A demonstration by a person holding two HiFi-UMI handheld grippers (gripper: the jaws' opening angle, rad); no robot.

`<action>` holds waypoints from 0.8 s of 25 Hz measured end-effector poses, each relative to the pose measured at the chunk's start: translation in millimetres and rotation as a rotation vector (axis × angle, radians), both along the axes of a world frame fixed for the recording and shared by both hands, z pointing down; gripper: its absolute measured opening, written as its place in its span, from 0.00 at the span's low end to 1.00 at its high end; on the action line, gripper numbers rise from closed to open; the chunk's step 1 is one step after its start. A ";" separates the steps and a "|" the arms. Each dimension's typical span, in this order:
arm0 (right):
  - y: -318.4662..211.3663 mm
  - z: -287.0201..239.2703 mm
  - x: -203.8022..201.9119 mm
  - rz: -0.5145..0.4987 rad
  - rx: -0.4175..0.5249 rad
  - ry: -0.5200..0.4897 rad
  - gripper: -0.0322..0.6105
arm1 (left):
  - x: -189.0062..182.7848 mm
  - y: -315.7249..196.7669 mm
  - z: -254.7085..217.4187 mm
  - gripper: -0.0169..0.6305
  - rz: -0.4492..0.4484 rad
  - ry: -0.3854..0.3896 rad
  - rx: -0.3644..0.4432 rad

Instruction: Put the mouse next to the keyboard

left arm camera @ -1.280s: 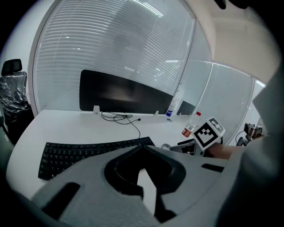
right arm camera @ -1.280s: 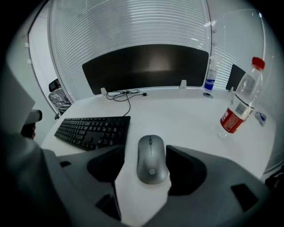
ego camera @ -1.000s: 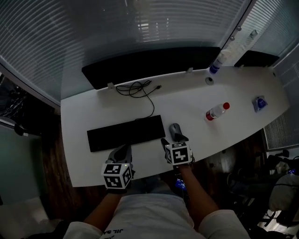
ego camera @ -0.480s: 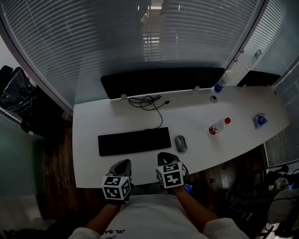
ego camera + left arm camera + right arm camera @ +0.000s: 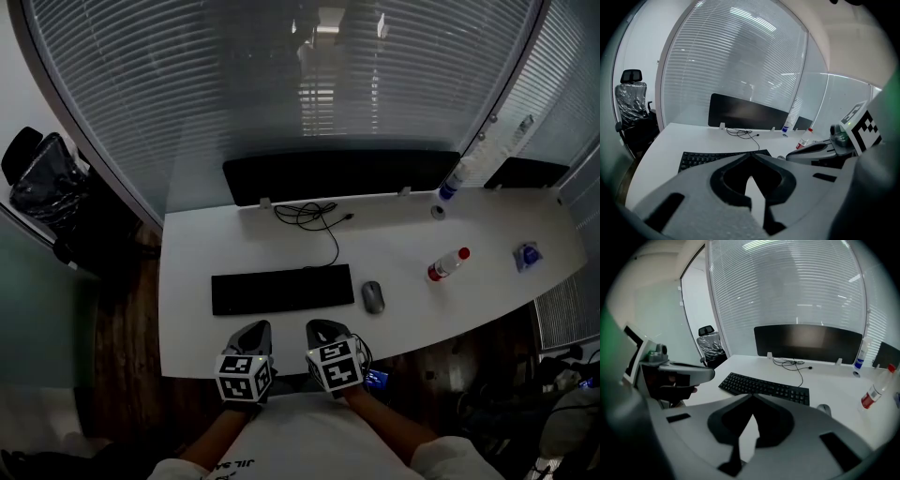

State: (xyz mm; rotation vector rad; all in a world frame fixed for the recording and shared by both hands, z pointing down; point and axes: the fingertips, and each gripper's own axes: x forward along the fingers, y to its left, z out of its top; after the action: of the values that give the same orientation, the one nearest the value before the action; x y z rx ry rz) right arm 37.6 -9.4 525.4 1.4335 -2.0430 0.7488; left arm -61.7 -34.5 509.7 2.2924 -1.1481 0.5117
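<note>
A grey mouse (image 5: pixel 373 296) lies on the white desk (image 5: pixel 192 319), just right of the black keyboard (image 5: pixel 281 289) and apart from both grippers. My right gripper (image 5: pixel 323 329) hovers at the desk's near edge, well back from the mouse; its jaws have just closed, shut with nothing between them. My left gripper (image 5: pixel 253 331) is beside it, also shut and empty. The right gripper view has the keyboard (image 5: pixel 764 386) and mouse (image 5: pixel 824 408) beyond the closed tips of the right gripper (image 5: pixel 752 395). In the left gripper view, the keyboard (image 5: pixel 708 159) lies past the left gripper (image 5: pixel 751 153).
A dark monitor (image 5: pixel 342 173) stands along the desk's far edge, with a coiled cable (image 5: pixel 314 216) in front of it. A red-capped bottle (image 5: pixel 447 265), a blue-labelled bottle (image 5: pixel 453 180) and a small blue object (image 5: pixel 527 253) sit to the right. An office chair (image 5: pixel 47 183) stands far left.
My right gripper has drawn back from the mouse to the desk's near edge and shut. The left gripper has also pulled back a little. The mouse stays beside the keyboard.
</note>
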 end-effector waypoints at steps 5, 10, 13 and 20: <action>-1.5 -0.4 -5.4 -0.006 -0.005 -0.017 0.06 | -3.5 1.2 -0.2 0.03 -0.008 0.001 -0.001; -2.3 -3.0 -6.1 -0.007 -0.004 -0.025 0.06 | -4.1 1.5 -1.4 0.03 -0.008 0.001 0.000; -1.2 -4.8 -7.2 -0.002 -0.004 -0.032 0.06 | -4.0 3.8 -1.0 0.03 -0.006 0.001 -0.003; 0.6 -7.7 -7.3 0.003 -0.004 -0.032 0.06 | -4.1 6.6 -1.1 0.03 0.001 0.001 -0.005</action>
State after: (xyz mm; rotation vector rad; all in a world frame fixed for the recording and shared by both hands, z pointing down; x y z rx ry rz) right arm 30.2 -8.8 517.7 1.4309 -2.0632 0.7812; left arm -65.8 -27.9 508.6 2.2885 -1.1447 0.5136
